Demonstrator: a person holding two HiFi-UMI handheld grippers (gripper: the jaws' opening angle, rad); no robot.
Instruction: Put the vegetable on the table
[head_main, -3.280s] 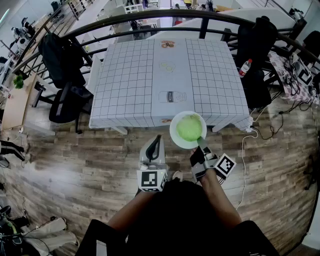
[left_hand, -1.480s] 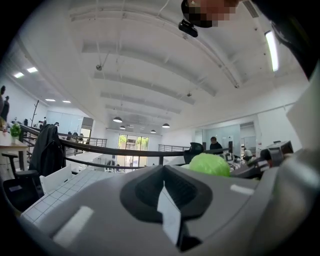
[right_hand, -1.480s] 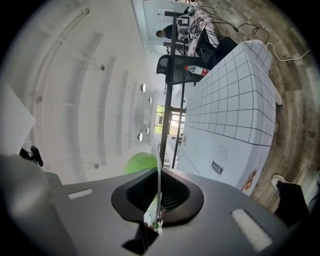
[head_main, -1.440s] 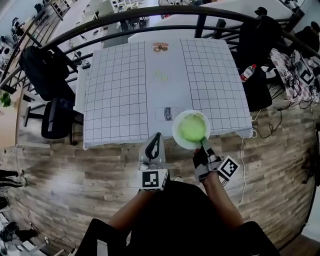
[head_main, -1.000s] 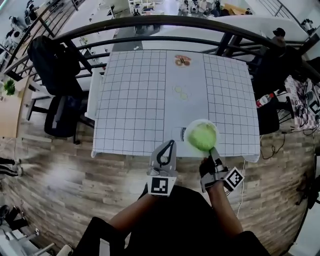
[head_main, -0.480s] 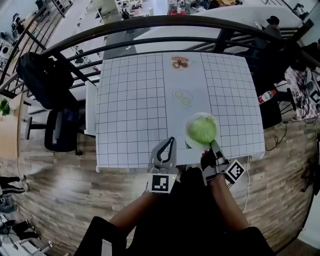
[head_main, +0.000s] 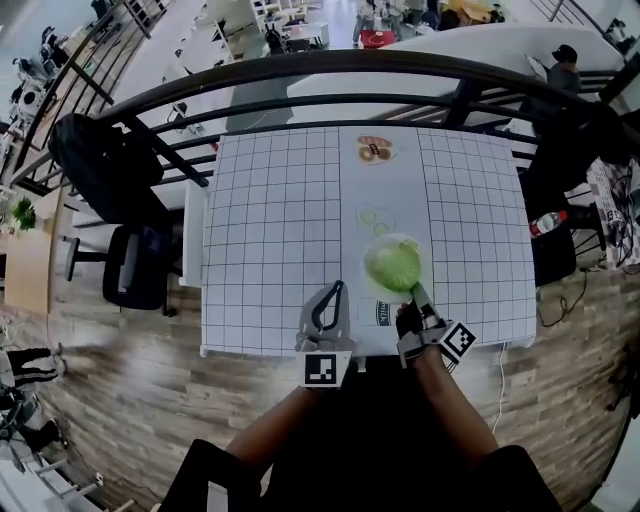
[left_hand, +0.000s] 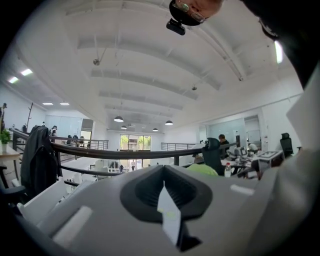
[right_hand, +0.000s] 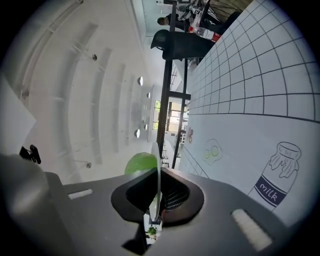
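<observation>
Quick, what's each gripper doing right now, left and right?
Left gripper: closed, empty.
Right gripper: closed on the rim of the plate carrying the green vegetable.

— Where does the plate (right_hand: 158, 172) sit?
— Over the near right part of the table (head_main: 270, 230), the vegetable (head_main: 392, 265) on it; the right gripper (head_main: 413, 292) grips its near rim; the left gripper (head_main: 335, 290) is just left, at the table's near edge.
— And around?
— A railing (head_main: 300, 70) behind the table; a chair (head_main: 130, 280) to its left; a bottle (head_main: 548, 222) to its right.
</observation>
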